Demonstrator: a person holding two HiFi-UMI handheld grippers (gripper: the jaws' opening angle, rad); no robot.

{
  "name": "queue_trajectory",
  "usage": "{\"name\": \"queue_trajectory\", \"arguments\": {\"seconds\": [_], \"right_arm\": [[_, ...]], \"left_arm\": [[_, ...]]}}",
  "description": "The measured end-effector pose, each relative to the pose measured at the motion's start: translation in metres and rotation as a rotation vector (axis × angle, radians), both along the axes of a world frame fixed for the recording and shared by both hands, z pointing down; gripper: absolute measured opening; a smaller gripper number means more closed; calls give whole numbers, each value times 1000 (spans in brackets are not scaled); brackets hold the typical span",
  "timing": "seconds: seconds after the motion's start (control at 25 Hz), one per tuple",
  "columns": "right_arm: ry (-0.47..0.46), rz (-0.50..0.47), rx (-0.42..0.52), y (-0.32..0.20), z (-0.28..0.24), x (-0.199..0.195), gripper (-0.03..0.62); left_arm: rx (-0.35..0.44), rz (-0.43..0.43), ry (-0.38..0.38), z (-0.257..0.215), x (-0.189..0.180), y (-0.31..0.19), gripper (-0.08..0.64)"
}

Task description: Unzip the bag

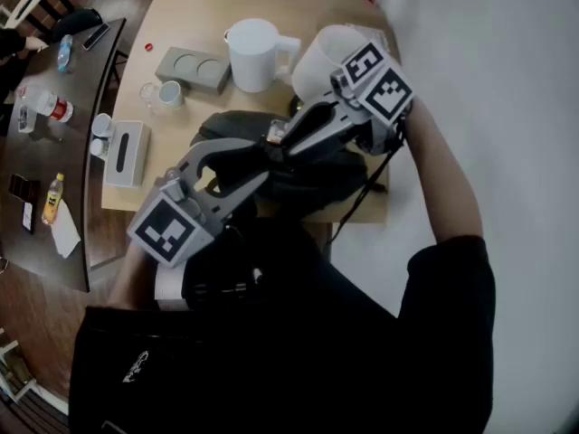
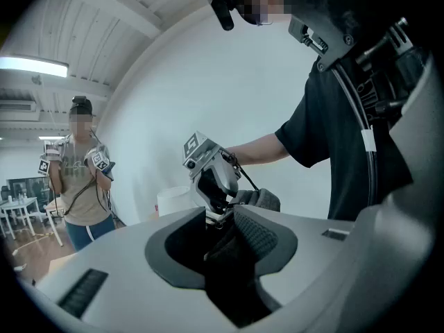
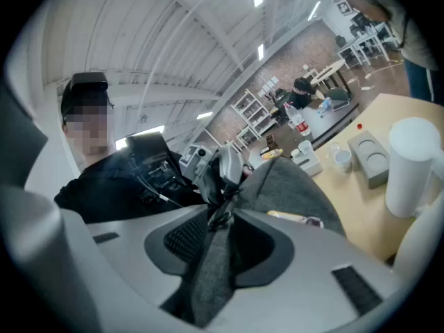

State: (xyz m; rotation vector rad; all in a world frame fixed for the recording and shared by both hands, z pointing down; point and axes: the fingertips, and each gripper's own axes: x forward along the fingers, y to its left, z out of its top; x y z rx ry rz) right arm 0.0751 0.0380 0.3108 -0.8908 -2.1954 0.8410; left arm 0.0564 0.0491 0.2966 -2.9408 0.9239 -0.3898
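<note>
Nearest, at the near edge of the worktop (image 1: pixel 181 16), the left tool (image 1: pixel 249 174) reaches in from the left and is clamped on a dark fold of the bag (image 1: pixel 317 174). The bag lies slumped across the near middle of the worktop. The right tool (image 1: pixel 282 138) comes in from the far right to meet it and pinches a grey ridge of the same cloth. Whether the zip pull is in that pinch I cannot tell. The bag looks light, soft and limp, so it will likely bunch and trail after any tug instead of resisting. One tool should probably hold the cloth taut just beside the zip's end. The other should take the small pull tab, which looks easy to lose. Beyond the bag stands a white jug (image 1: pixel 253 52), with a grey tray (image 1: pixel 192 69) to its left.
</note>
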Motion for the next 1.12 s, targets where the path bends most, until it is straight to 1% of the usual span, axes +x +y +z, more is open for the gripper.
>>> {"name": "queue_trajectory", "arguments": {"seconds": [0.2, 0.24, 0.28, 0.36, 0.4, 0.44, 0.48, 0.56, 0.6, 0.64, 0.72, 0.76, 0.8, 0.88, 0.92, 0.96, 1.04, 1.08, 1.12], "right_arm": [[-3, -44, 29, 10, -5, -4, 134], [-7, -50, 37, 12, -8, -6, 94], [-9, -54, 52, 15, -10, -7, 36], [4, -49, 114, 20, -11, -5, 15], [11, -28, 163, 22, -11, -4, 9], [14, 14, 220, 22, -13, -3, 8], [12, 76, 281, 21, -15, -3, 9], [7, 254, 387, 21, -21, -2, 9], [12, 363, 428, 20, -24, -1, 6], [20, 474, 466, 19, -26, 1, 6], [22, 675, 529, 17, -31, 8, 6], [10, 760, 538, 16, -32, 11, 6], [-10, 839, 529, 16, -33, 14, 6], [-64, 965, 487, 16, -34, 19, 6], [-87, 1010, 472, 16, -35, 21, 6], [-102, 1045, 465, 16, -35, 23, 6], [-109, 1086, 457, 17, -35, 25, 6], [-109, 1095, 453, 17, -35, 25, 6], [-110, 1100, 448, 17, -36, 24, 6]], "left_arm": [[-6, 7, 0, -2, 1, 1, 126], [-5, 9, -1, -2, 1, 1, 126], [-5, 10, -1, -1, 1, 1, 126], [-7, 10, 4, 0, 1, 1, 126], [-4, 11, 6, 0, 1, 0, 126], [0, 11, 8, 0, 1, 0, 126], [3, 11, 13, -1, 0, 0, 126], [6, 2, 42, -5, -1, 1, 126], [-1, -13, 77, -10, -4, 0, 126], [-23, -38, 128, -17, -9, -2, 126], [-102, -83, 232, -29, -26, -7, 126], [-147, -74, 263, -33, -36, -9, 126], [-198, -38, 279, -35, -43, -10, 126], [-322, 77, 290, -33, -46, -14, 126], [-378, 141, 262, -29, -44, -16, 126], [-415, 208, 194, -22, -39, -18, 145], [-433, 354, -30, -4, -29, -16, 201], [-444, 426, -124, 2, -24, -14, 223], [-473, 491, -178, 5, -21, -13, 224]]}}
